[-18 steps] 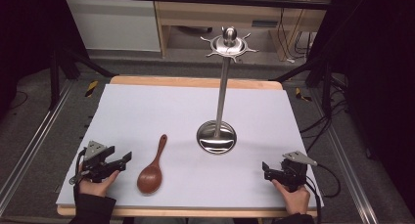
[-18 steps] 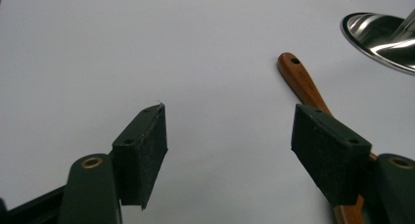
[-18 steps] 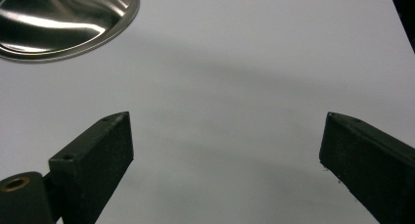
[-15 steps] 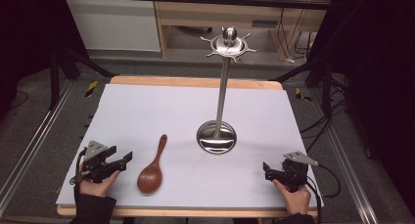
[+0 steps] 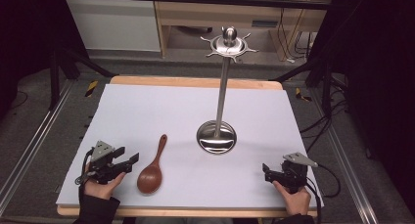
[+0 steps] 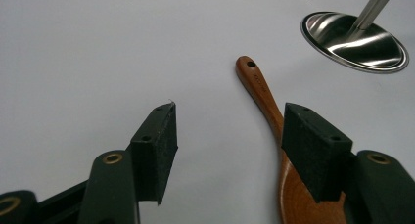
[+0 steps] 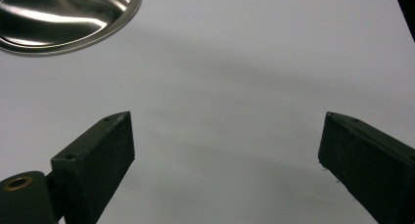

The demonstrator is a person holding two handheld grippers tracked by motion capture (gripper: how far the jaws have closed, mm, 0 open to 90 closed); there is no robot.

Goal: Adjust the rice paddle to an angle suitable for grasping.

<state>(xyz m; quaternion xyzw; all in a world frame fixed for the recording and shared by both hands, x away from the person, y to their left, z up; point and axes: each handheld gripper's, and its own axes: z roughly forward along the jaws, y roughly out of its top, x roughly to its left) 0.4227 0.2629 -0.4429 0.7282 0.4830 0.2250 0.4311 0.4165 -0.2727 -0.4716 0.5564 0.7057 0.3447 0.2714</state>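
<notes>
A wooden spoon (image 5: 152,167) lies near the table's (image 5: 147,111) front-left corner, handle pointing away, its faint handle stamp too small to read. The left gripper (image 5: 128,161) sits just beside the bowl, jaws spread and empty. The right gripper (image 5: 265,170), near the front-right corner, is likewise wide open. A steel utensil stand (image 5: 218,135) rises mid-table.

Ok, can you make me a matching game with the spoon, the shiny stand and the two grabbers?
Things:
1. wooden spoon
2. metal stand
3. left gripper
4. right gripper

Descriptions:
A. open, beside the spoon's bowl
B. upright in the middle of the table
C. open, near the table's right corner
D. brown, lying flat

Pairs: 1-D, 2-B, 3-A, 4-C
</notes>
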